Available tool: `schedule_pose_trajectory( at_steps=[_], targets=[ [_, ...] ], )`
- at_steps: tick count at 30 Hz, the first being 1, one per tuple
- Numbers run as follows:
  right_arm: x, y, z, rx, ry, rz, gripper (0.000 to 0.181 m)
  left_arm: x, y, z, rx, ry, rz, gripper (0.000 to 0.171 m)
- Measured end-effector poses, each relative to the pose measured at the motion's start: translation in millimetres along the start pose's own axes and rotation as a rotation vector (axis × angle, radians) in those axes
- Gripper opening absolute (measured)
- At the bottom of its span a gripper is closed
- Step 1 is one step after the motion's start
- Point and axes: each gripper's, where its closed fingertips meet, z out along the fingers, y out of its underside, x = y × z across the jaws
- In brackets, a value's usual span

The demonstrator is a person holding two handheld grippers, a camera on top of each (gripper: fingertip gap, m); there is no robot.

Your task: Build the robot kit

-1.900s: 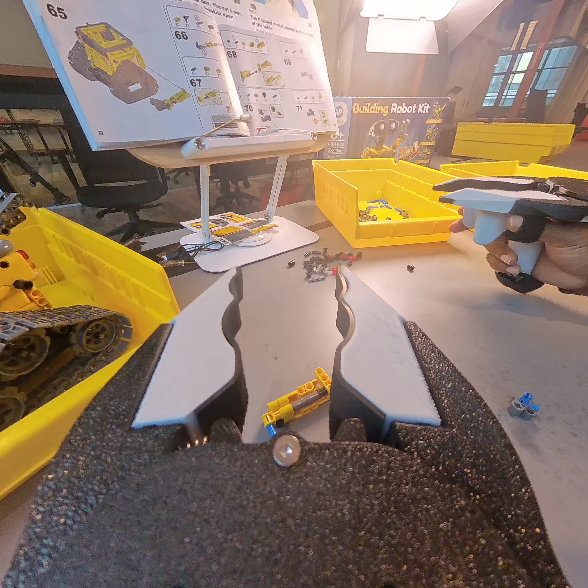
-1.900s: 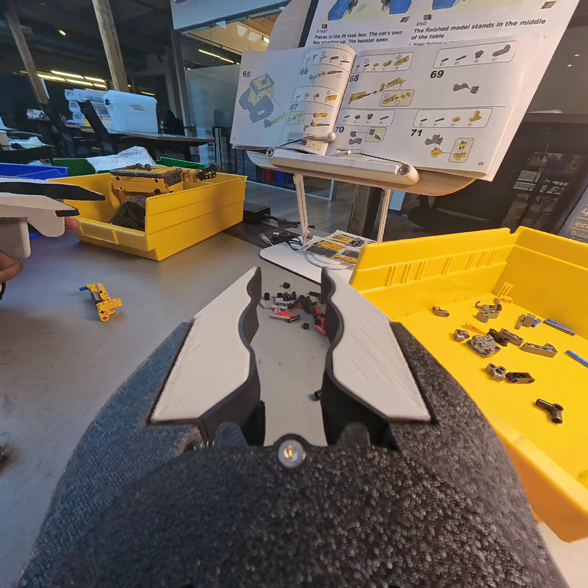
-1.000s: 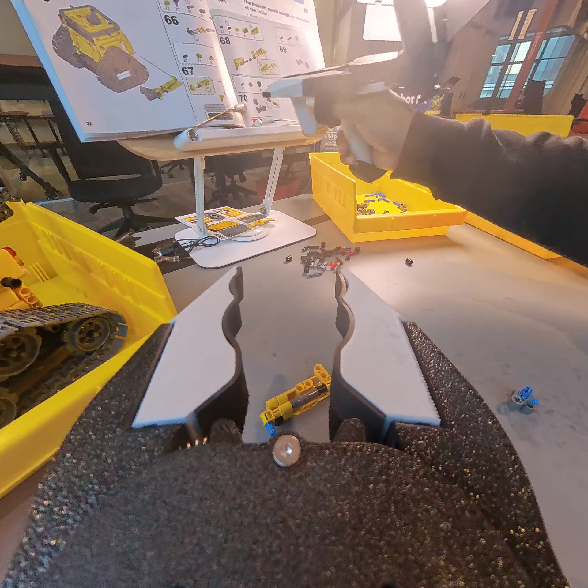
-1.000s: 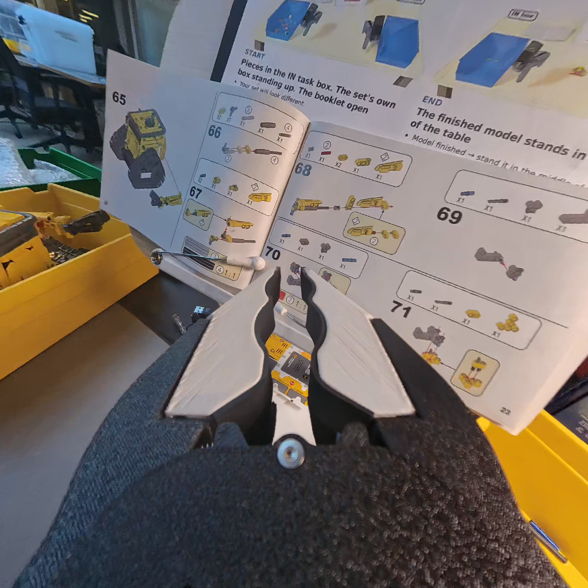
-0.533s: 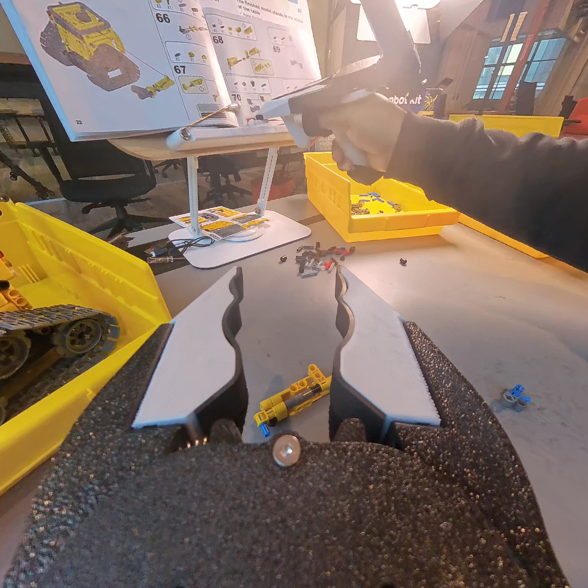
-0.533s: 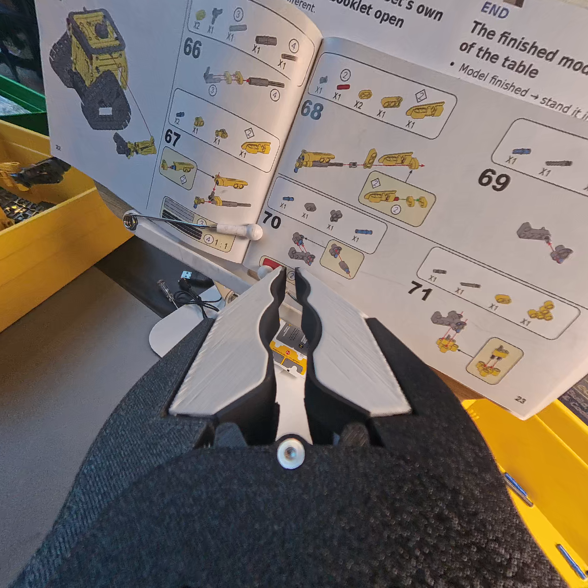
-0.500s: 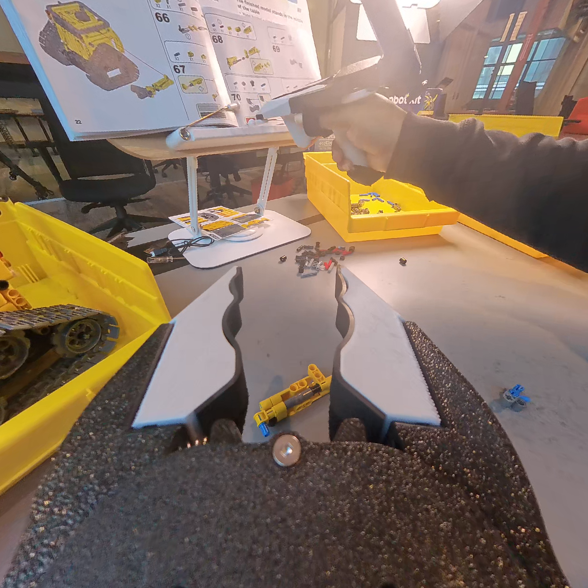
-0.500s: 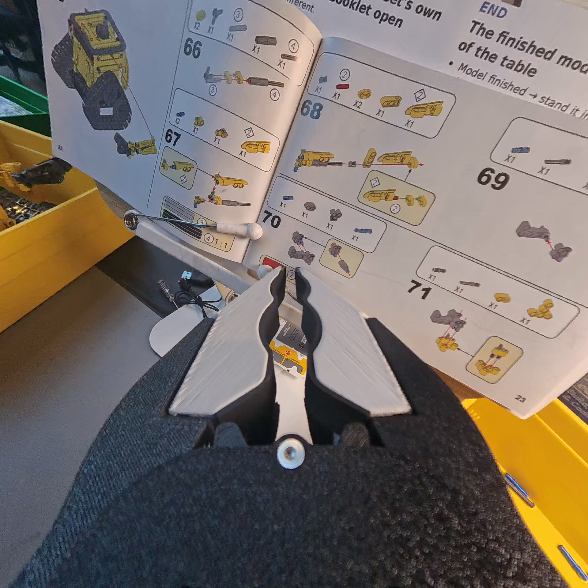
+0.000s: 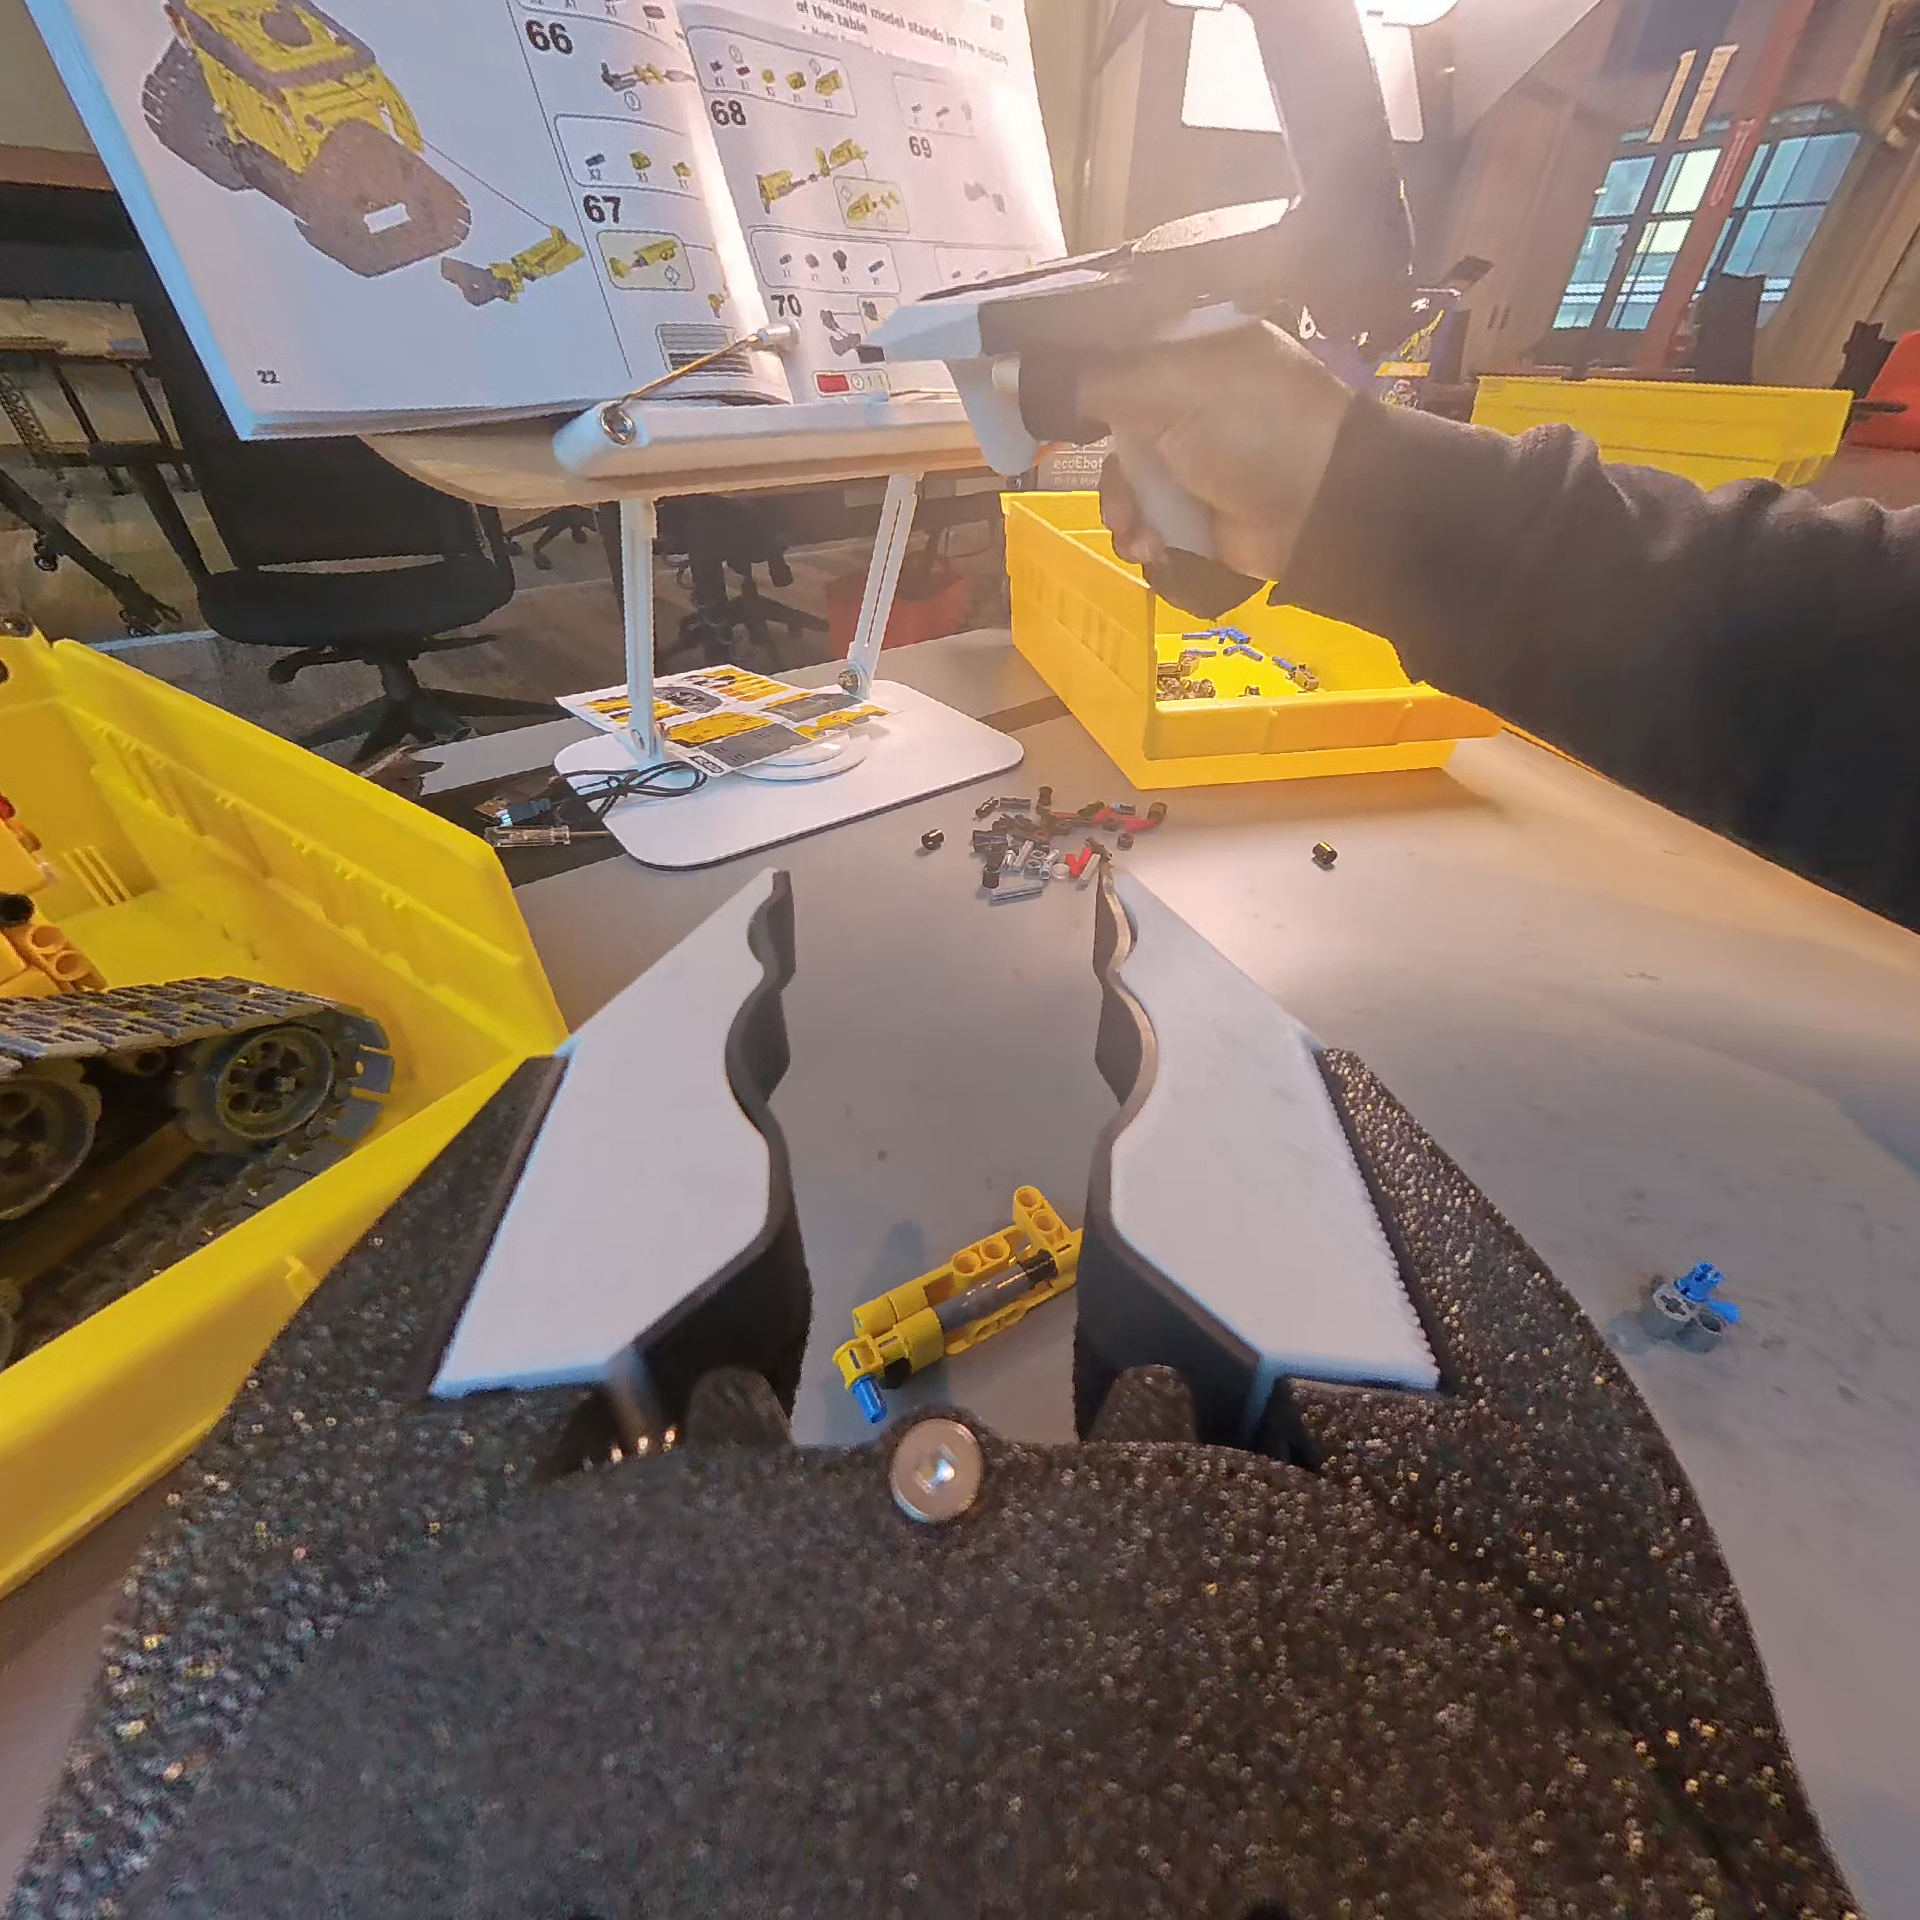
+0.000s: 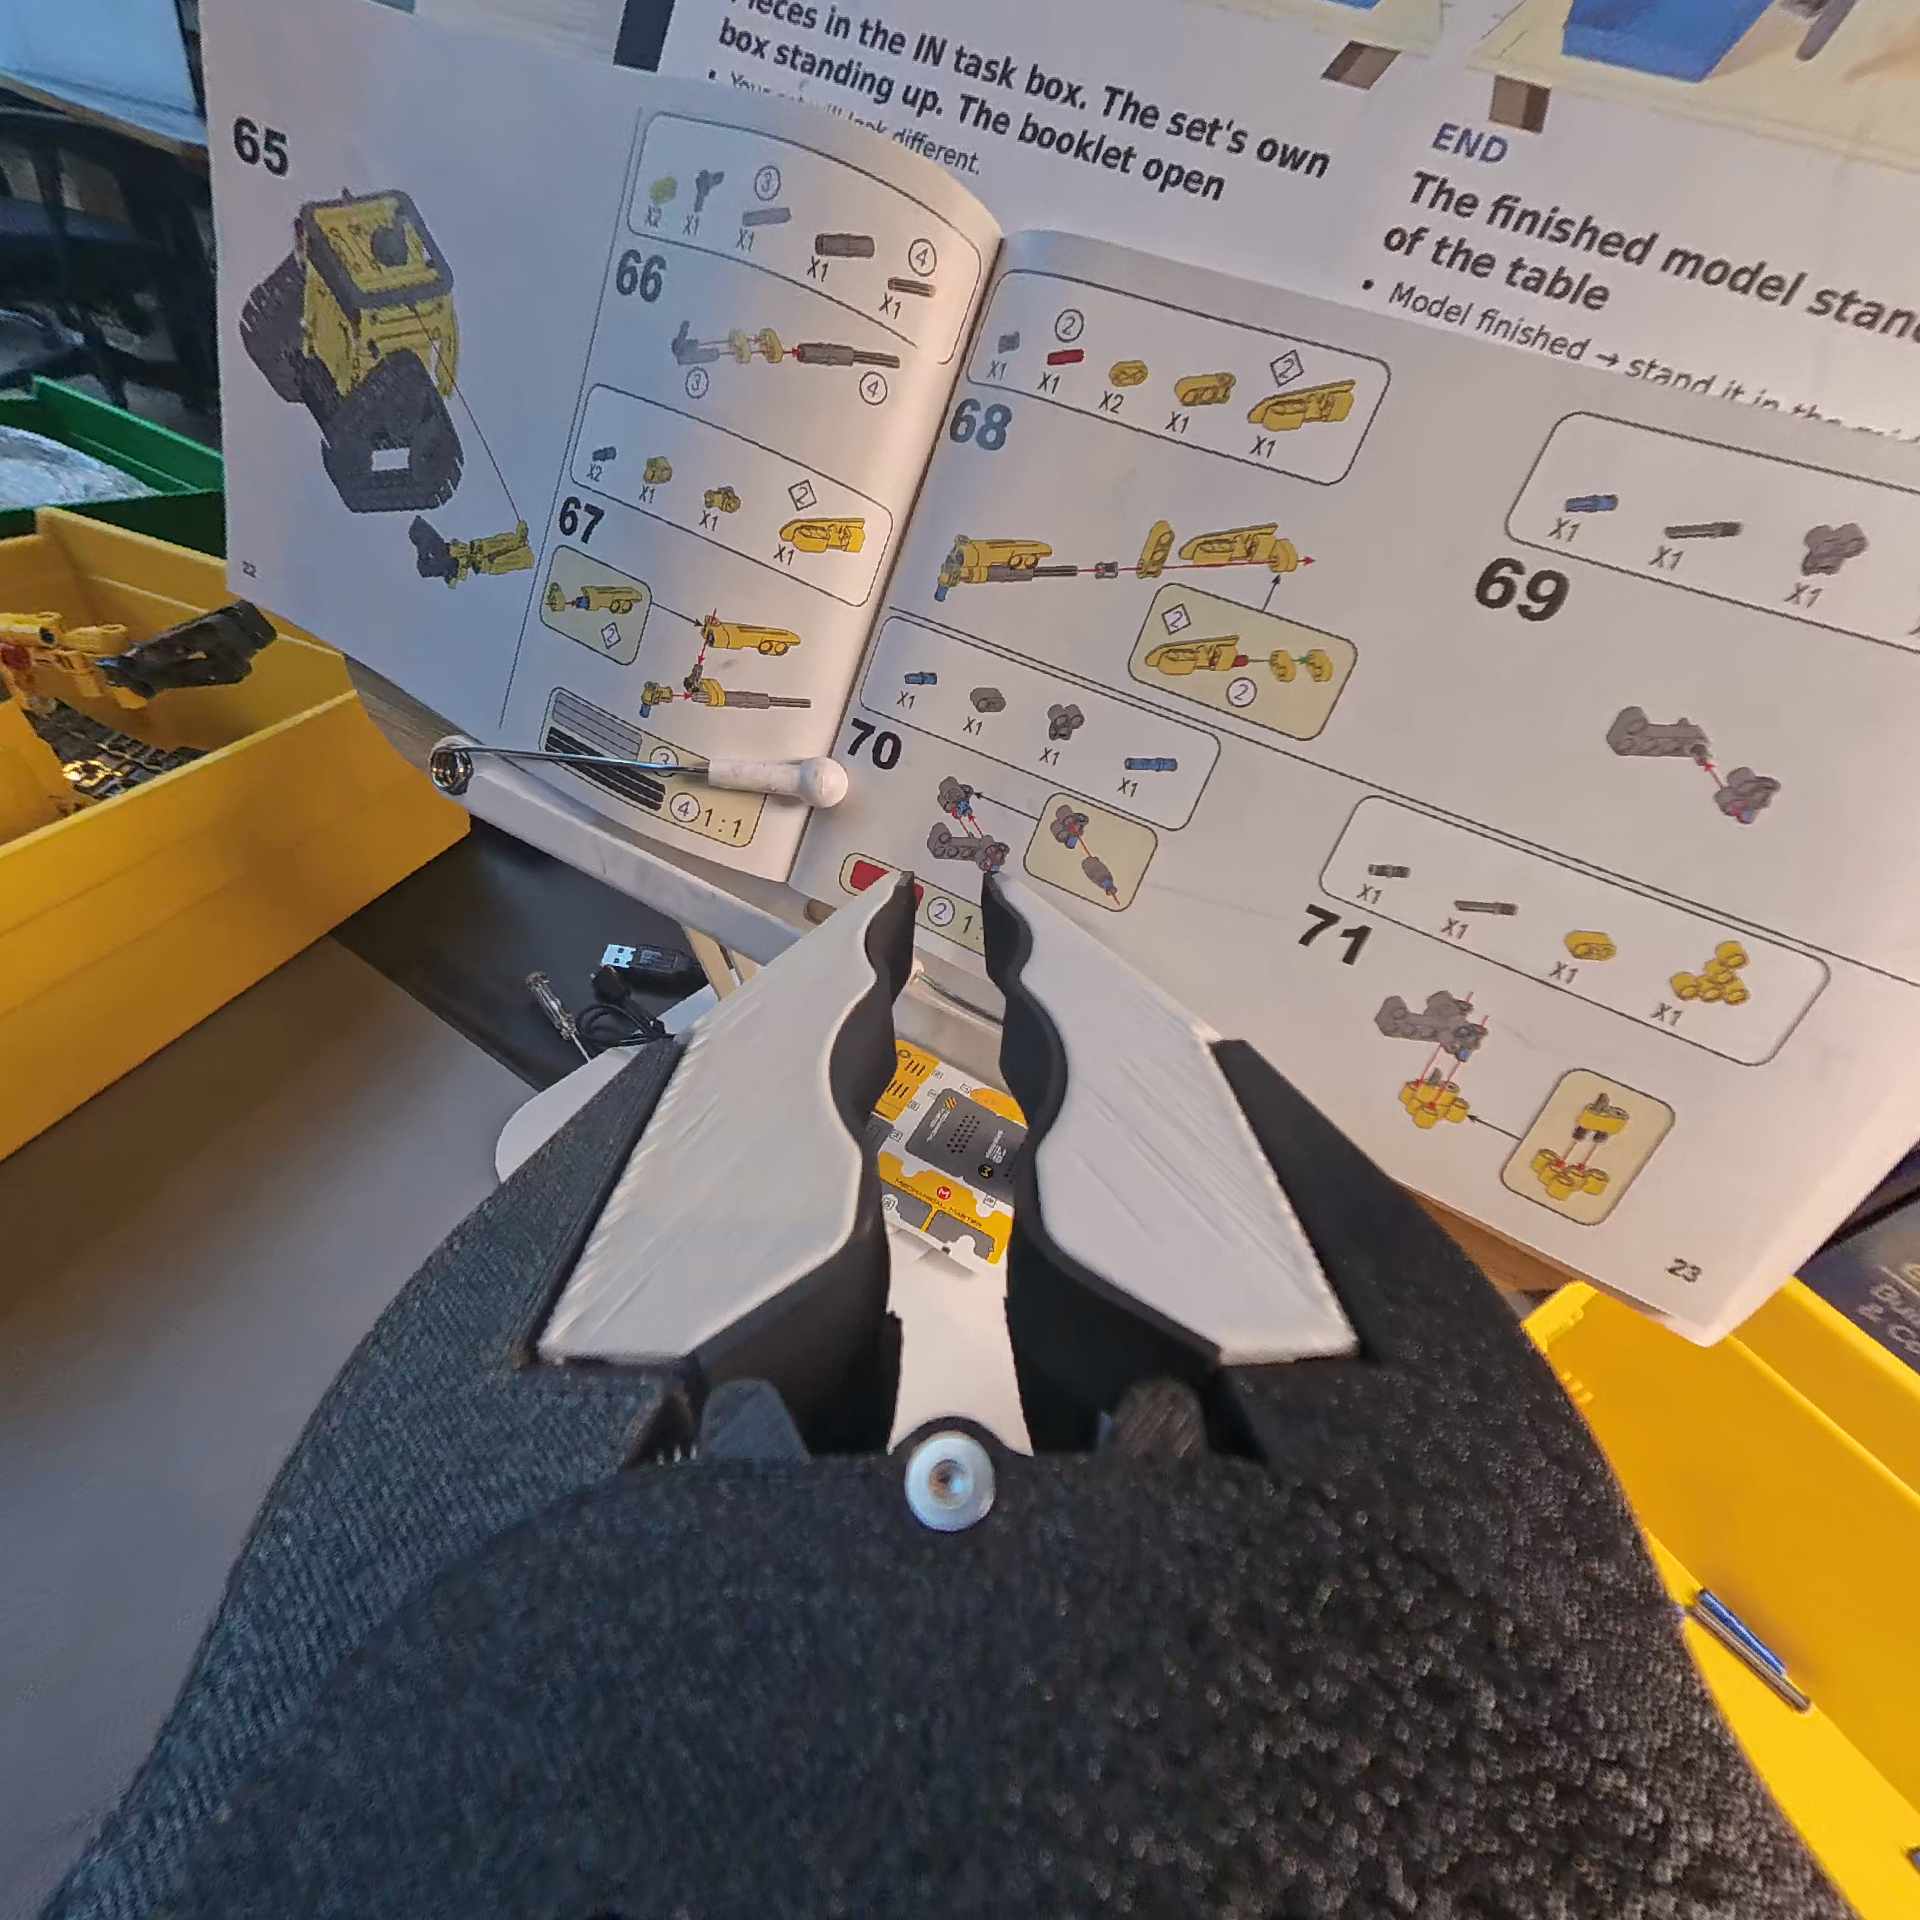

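My left gripper (image 9: 940, 883) is open and hovers low over the grey table. A small yellow brick assembly with a blue pin (image 9: 961, 1288) lies between the bases of its fingers, not touched. My right gripper (image 10: 948, 883) is narrowed to a slim gap with nothing in it. Its tips are at the bottom edge of the right page of the open instruction booklet (image 10: 1143, 520) on a white stand. In the left wrist view a hand holds the right gripper (image 9: 894, 332) raised against the booklet (image 9: 416, 208).
A yellow bin (image 9: 312, 883) at the left holds a tracked yellow model (image 9: 187, 1060). A second yellow bin (image 9: 1299, 727) with small parts stands at the back right. Loose small pieces (image 9: 1049, 831) lie by the stand's base (image 9: 935, 758). A blue-grey piece (image 9: 1683, 1309) lies at the right. Spacing between my two grippers at the tips: around 30 centimeters. The blue-grey piece (image 9: 1683, 1309) is about 15 centimeters from my left fingertips and 40 centimeters from my right.
My right gripper has risen from the table to the booklet and narrowed its jaws. Over the last half second it has hardly moved. My left gripper has stayed open over the yellow assembly.
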Motion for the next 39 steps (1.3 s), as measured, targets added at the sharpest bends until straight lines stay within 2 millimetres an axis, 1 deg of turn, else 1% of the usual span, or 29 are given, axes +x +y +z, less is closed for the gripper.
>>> schedule_pose_trajectory(
  at_steps=[5,7,11,15,22,24,28,30,31,33,37,39],
  targets=[
    [-3,4,0,-0.035,-0.003,-0.034,0.013,-1,1,0,-0.001,0.002,-0.010,0.057],
    [-5,6,1,-0.049,-0.011,-0.045,0.016,-1,1,0,-0.002,0.004,-0.015,0.057],
    [-6,7,2,-0.044,-0.017,-0.041,0.016,0,2,1,-0.006,0.008,-0.021,0.057],
    [-7,11,3,-0.080,-0.036,-0.054,0.016,-2,3,1,-0.008,0.007,-0.029,0.057],
    [-9,12,3,-0.206,-0.173,-0.098,0.015,-2,4,2,-0.012,0.013,-0.044,0.057],
    [-8,12,3,-0.224,-0.194,-0.101,0.016,-2,4,2,-0.014,0.015,-0.048,0.057],
    [-11,13,2,-0.236,-0.233,-0.109,0.011,-2,6,2,-0.019,0.018,-0.051,0.057],
    [-12,13,0,-0.248,-0.261,-0.133,0.012,-2,6,2,-0.020,0.017,-0.051,0.057],
    [-14,13,-1,-0.261,-0.297,-0.141,0.018,-2,6,2,-0.021,0.018,-0.053,0.057],
    [-19,15,-5,-0.296,-0.362,-0.128,0.019,-3,7,3,-0.024,0.020,-0.056,0.057],
    [-16,22,-1,-0.344,-0.378,-0.171,0.019,-1,9,4,-0.032,0.027,-0.057,0.057],
    [-17,23,0,-0.355,-0.420,-0.136,0.019,-1,9,4,-0.032,0.027,-0.055,0.057]
  ],
)
